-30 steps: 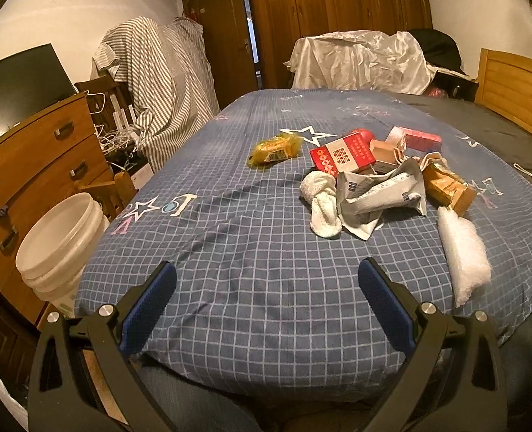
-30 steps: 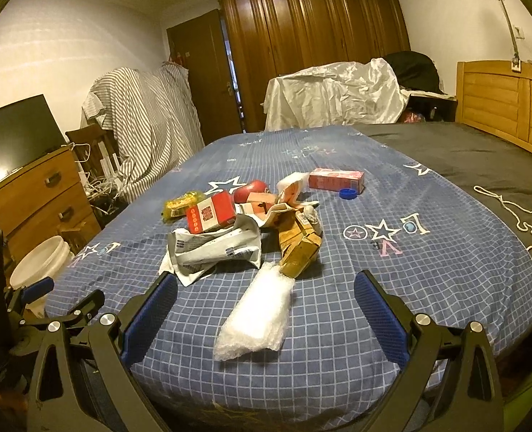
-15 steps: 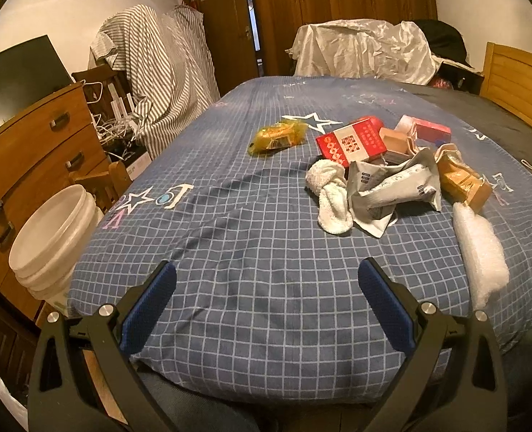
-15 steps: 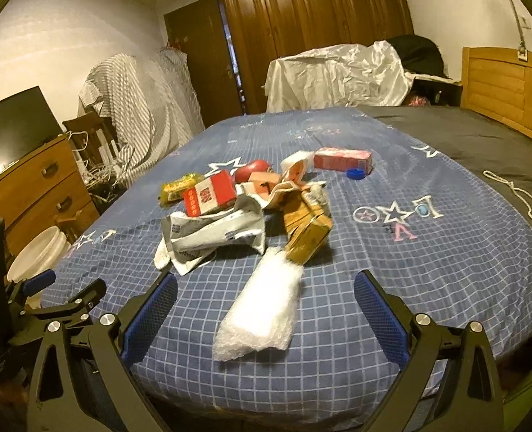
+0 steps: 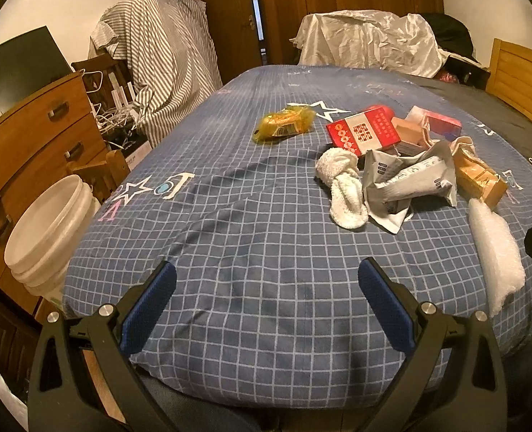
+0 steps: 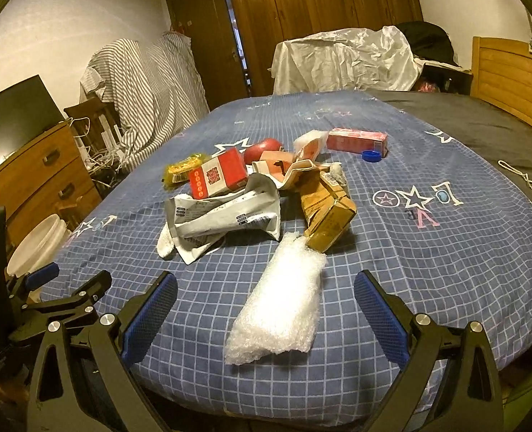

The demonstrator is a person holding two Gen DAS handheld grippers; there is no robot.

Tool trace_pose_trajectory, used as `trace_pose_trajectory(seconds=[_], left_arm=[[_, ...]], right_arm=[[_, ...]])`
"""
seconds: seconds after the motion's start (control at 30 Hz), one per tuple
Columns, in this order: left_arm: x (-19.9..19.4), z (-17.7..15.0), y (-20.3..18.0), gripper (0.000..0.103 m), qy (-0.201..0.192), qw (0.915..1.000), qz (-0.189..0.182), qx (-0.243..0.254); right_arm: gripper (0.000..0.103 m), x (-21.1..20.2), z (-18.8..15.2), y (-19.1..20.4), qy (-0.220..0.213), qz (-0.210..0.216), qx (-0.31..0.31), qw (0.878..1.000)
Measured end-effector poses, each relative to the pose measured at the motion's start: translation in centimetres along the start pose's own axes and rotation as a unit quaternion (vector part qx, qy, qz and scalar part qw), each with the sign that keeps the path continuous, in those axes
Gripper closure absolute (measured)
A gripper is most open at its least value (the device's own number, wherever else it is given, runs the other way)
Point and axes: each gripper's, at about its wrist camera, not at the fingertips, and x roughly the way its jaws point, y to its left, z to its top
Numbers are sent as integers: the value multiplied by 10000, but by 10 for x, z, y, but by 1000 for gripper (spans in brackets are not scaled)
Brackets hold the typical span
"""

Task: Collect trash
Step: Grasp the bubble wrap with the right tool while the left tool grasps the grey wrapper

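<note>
While both jaws are spread wide and empty, the right gripper (image 6: 266,309) is held low-centre over the bubble wrap (image 6: 280,306), the left gripper (image 5: 266,298) over bare bedspread (image 5: 251,237).

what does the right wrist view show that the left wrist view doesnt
Only the right wrist view shows the blue bottle cap, the white cord on the dark blanket, and the left gripper from outside.

Only the left wrist view shows the white sock laid out fully.

Both show the bubble wrap, red box, yellow wrapper, gray mailer bag and white bucket.
</note>
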Motion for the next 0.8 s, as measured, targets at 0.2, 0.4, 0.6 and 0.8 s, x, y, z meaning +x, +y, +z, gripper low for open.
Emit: trace_pose_trajectory(seconds=[0.2, 0.4, 0.6, 0.8], left_arm=[[7, -2, 1, 5, 88, 10000, -1, -9], [15, -3, 2, 5, 182, 9998, 40, -14], [22, -2, -2, 5, 249, 9997, 62, 50], [25, -3, -10, 5, 292, 9994, 98, 156]], right_arm=[[5, 8, -1, 0, 112, -3, 23, 9999], [5, 21, -3, -1, 285, 6, 101, 9995], [10, 35, -7, -12, 476, -35, 342, 9983], [31, 53, -15, -23, 819, -33, 506, 9954]])
